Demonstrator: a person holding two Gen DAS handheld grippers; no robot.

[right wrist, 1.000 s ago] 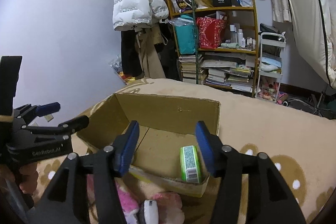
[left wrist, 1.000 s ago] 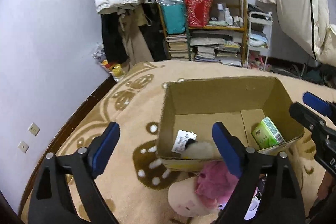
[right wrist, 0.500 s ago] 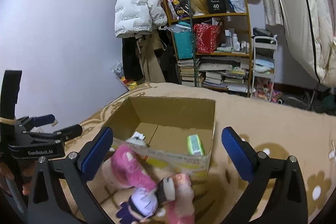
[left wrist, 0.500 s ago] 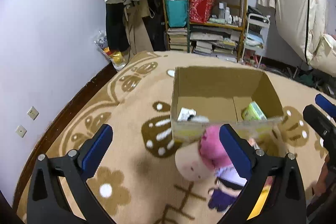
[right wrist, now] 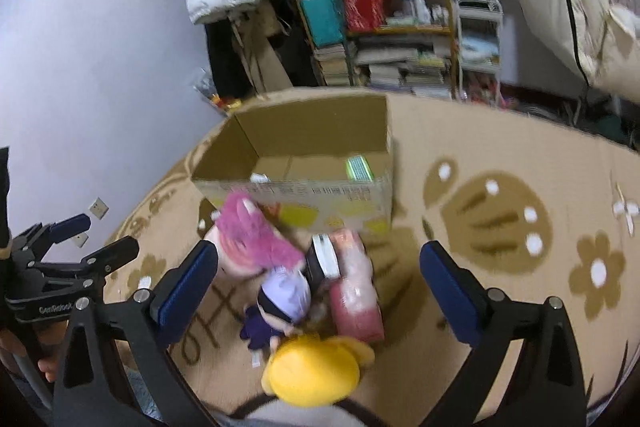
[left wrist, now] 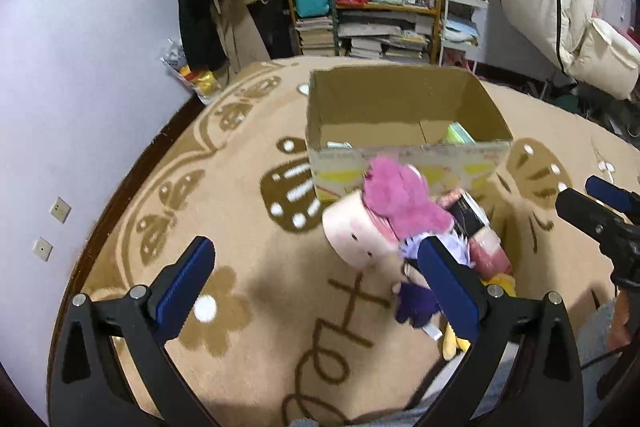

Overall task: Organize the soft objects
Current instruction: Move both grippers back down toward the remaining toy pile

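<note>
On the carpet (left wrist: 240,227), just in front of the cardboard box (right wrist: 304,147), the plush toys (right wrist: 280,267) are piled. Both the left gripper (left wrist: 316,287) and right gripper (right wrist: 320,283) are spread wide, nothing held. Looks like pick-up stage: 1 toy needs to be straddled and clamped next.

Fuzzy pink-haired plush doll (left wrist: 394,211), matt brown corrugated cardboard box (left wrist: 404,99), and napped tan patterned carpet (left wrist: 240,211).

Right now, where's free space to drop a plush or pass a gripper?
Free: cardboard box floor between the white tag and green pack; rug left of the pink-haired plush; rug right of the pink pack. Crowded: box front, where pink-haired plush, purple doll and yellow plush bunch.
</note>
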